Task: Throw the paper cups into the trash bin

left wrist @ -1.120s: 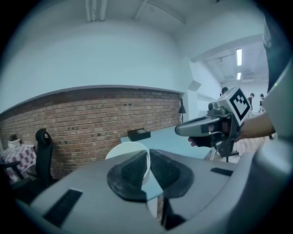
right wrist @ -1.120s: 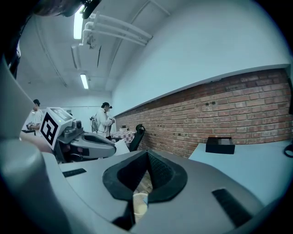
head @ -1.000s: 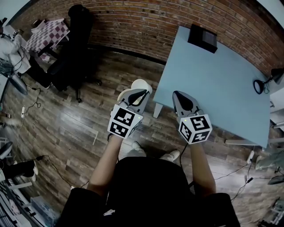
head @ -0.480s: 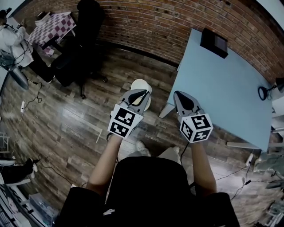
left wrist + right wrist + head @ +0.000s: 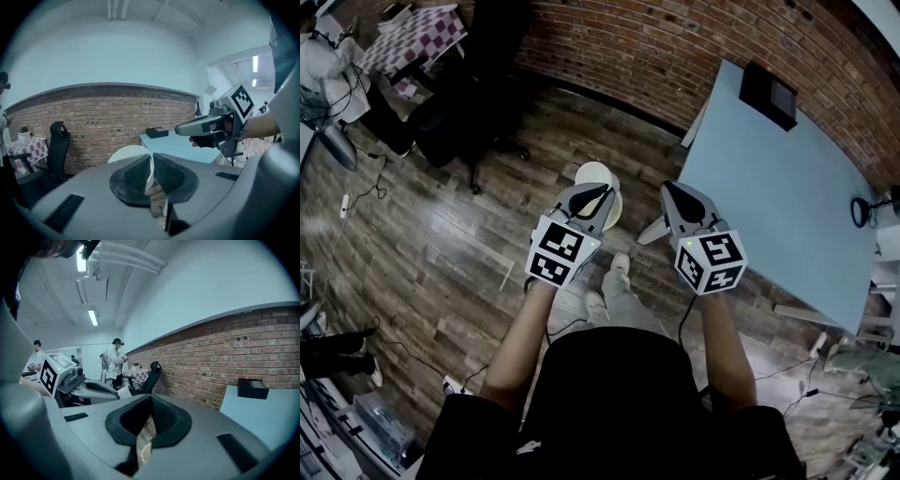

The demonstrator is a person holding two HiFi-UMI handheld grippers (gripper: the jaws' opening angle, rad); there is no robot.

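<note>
As the left gripper (image 5: pixel 602 192) pinches the paper cup (image 5: pixel 593 174) by its rim wall, left of the table (image 5: pixel 787 197), the right gripper (image 5: pixel 668 189) sits closed, empty (cup likely light, crushable).

Right gripper (image 5: pixel 150 400): black ribbed pads closed tip to tip, nothing pinched. Beyond, red brick wall (image 5: pixel 211 348), black office chair (image 5: pixel 153 373), pale blue tabletop (image 5: pixel 267 413) bearing a black box (image 5: pixel 252 387). Leftward, left gripper (image 5: pixel 116 391) with white paper cup (image 5: pixel 124 391) at its tips.
</note>
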